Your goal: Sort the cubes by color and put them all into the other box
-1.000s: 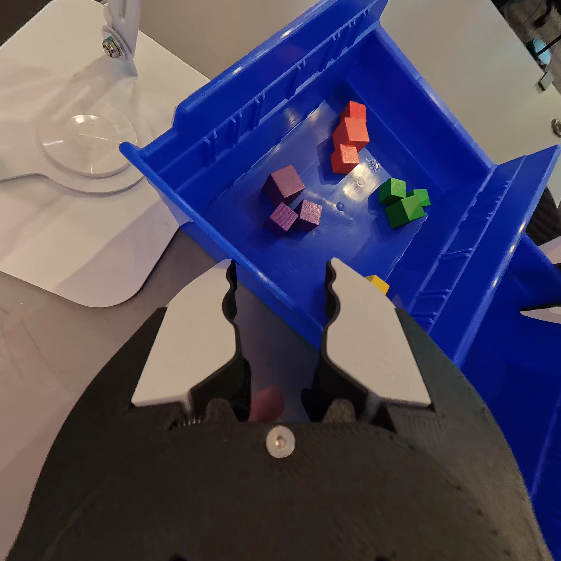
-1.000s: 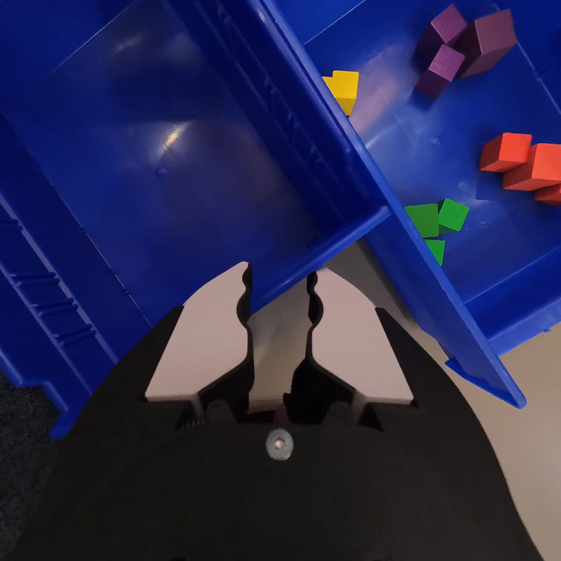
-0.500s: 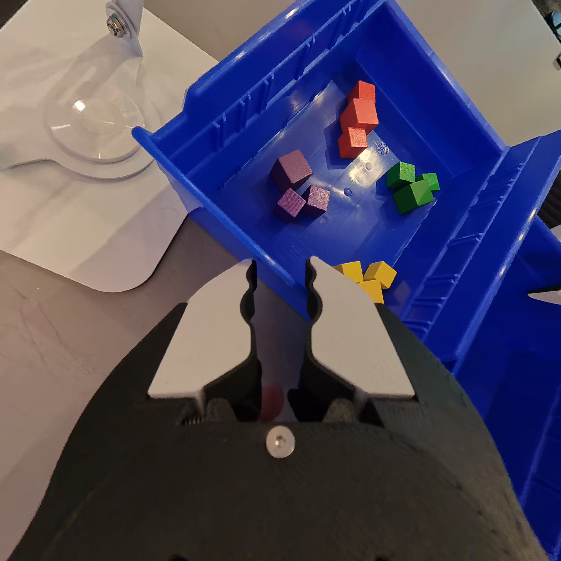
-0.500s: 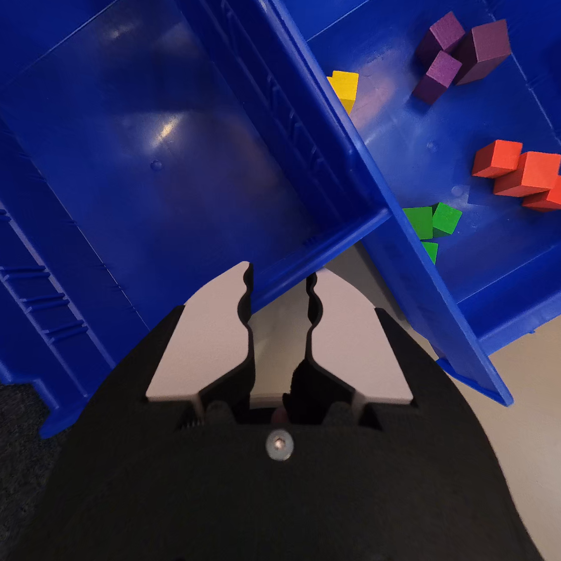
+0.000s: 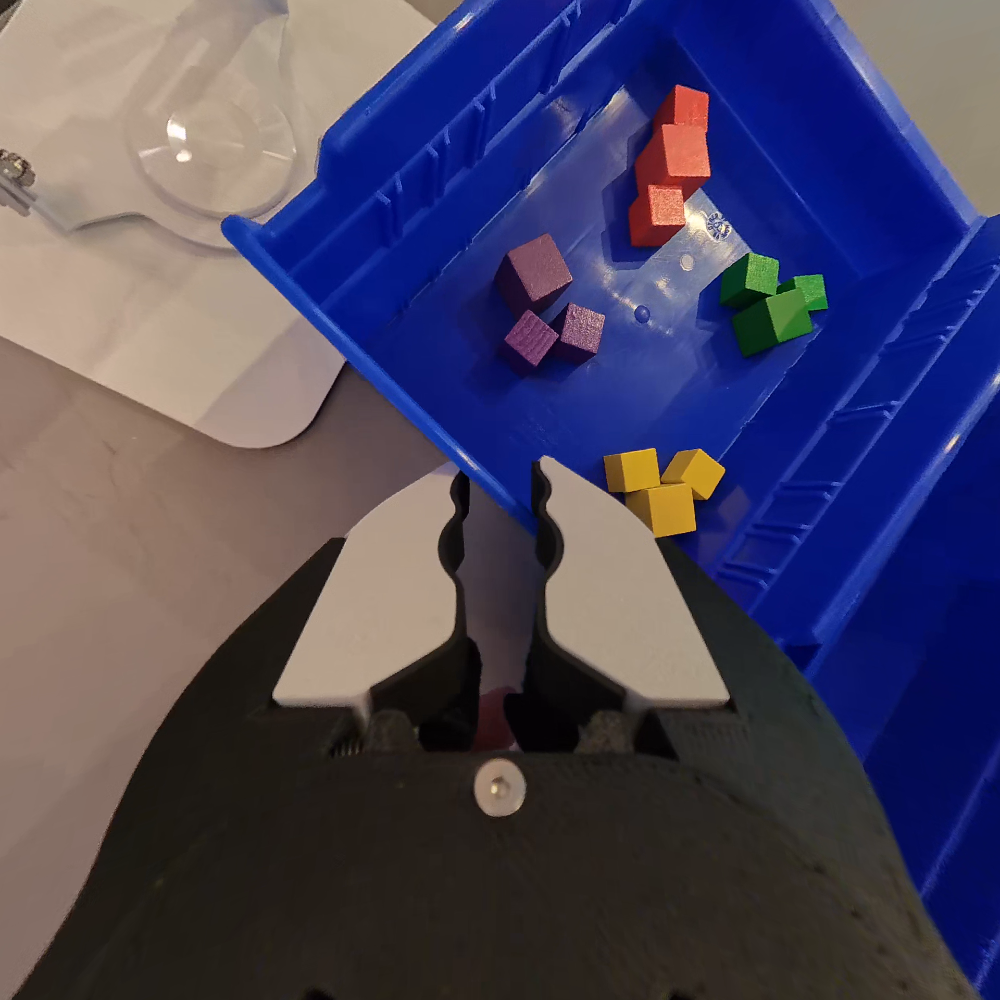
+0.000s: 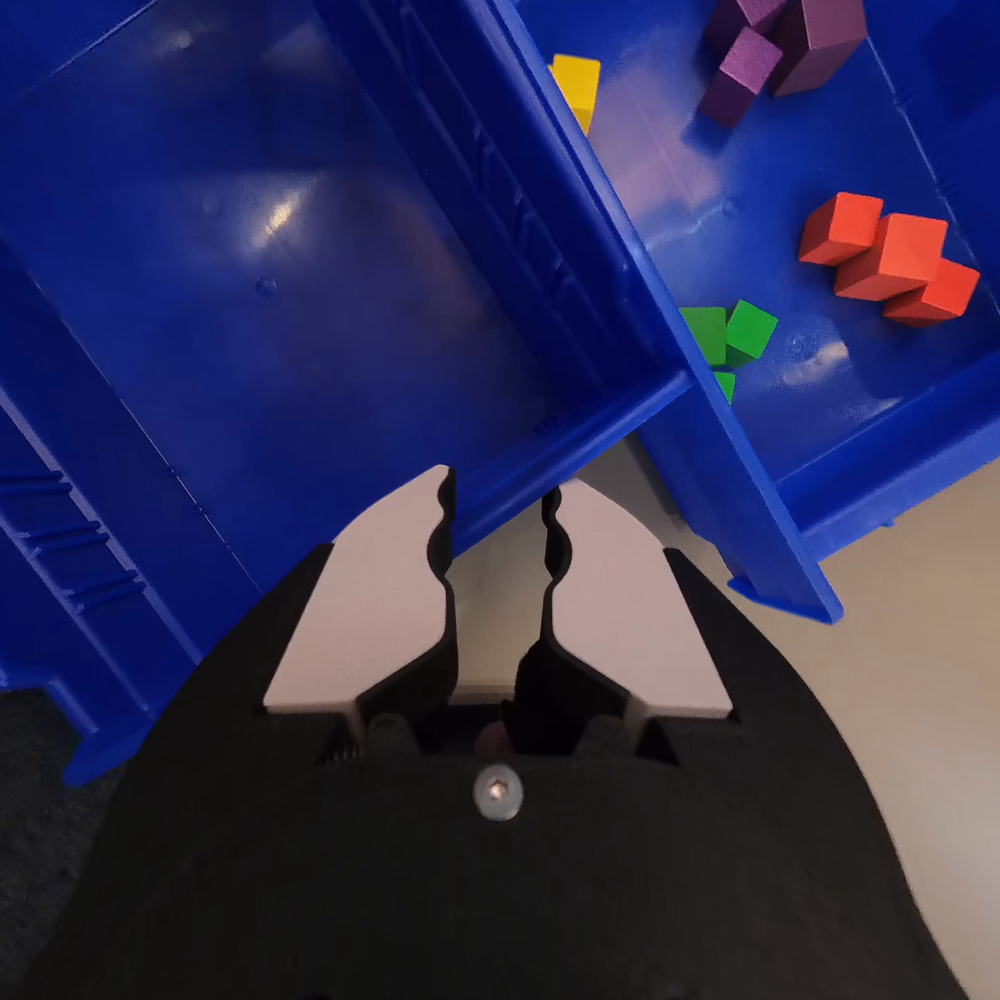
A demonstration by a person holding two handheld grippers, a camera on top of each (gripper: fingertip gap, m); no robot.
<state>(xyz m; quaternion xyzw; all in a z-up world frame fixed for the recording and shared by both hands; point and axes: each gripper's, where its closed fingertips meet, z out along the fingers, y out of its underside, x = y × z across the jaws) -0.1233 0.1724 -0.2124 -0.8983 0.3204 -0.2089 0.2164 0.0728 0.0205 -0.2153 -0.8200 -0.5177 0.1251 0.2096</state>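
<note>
Inside the far blue box (image 5: 346,140), cubes sit grouped: red cubes (image 5: 671,173) at 12 o'clock, green cubes (image 5: 768,303) at 3, yellow cubes (image 5: 660,492) at 6, purple cubes (image 5: 546,303) at 9. Beside it stands the other blue box (image 6: 243,243). Over the boxes' near rims, my left gripper (image 5: 500,476) and my right gripper (image 6: 500,481) are partly open, gripping nothing.

The left hand-held gripper (image 5: 498,481) has narrowed its jaws and pulled back, and now the three yellow cubes (image 5: 663,489) come fully into view!
</note>
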